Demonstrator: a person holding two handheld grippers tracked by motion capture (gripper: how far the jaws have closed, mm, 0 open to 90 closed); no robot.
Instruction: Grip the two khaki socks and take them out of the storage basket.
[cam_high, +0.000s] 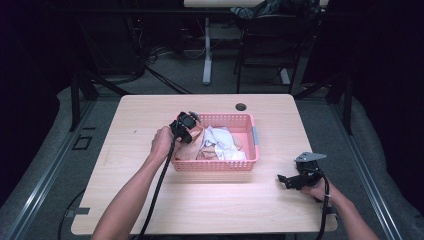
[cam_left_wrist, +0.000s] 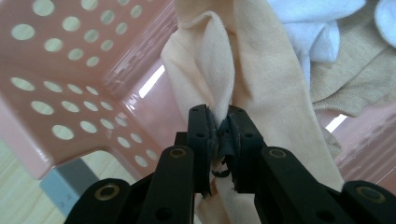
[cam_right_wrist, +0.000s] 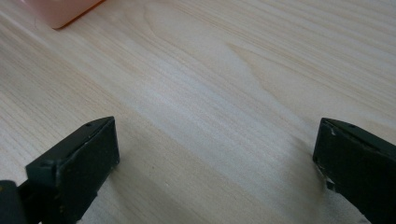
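A pink perforated basket (cam_high: 254, 136) stands in the middle of the wooden table and holds a heap of cloths. My left gripper (cam_high: 189, 123) reaches into its left end. In the left gripper view the jaws of the left gripper (cam_left_wrist: 220, 127) are pinched on a fold of a peach cloth (cam_left_wrist: 254, 79), with the basket wall (cam_left_wrist: 70, 79) behind it. White cloth (cam_left_wrist: 308, 28) and tan cloth (cam_left_wrist: 350, 70) lie further in. My right gripper (cam_high: 286, 180) rests low over the table at the right; its jaws (cam_right_wrist: 215, 154) stand wide apart over bare wood.
A round cable hole (cam_high: 241, 107) sits near the table's far edge. A corner of the basket (cam_right_wrist: 60, 11) shows at the top left of the right gripper view. Behind the table are a desk leg (cam_high: 207, 55) and a dark chair (cam_high: 265, 45).
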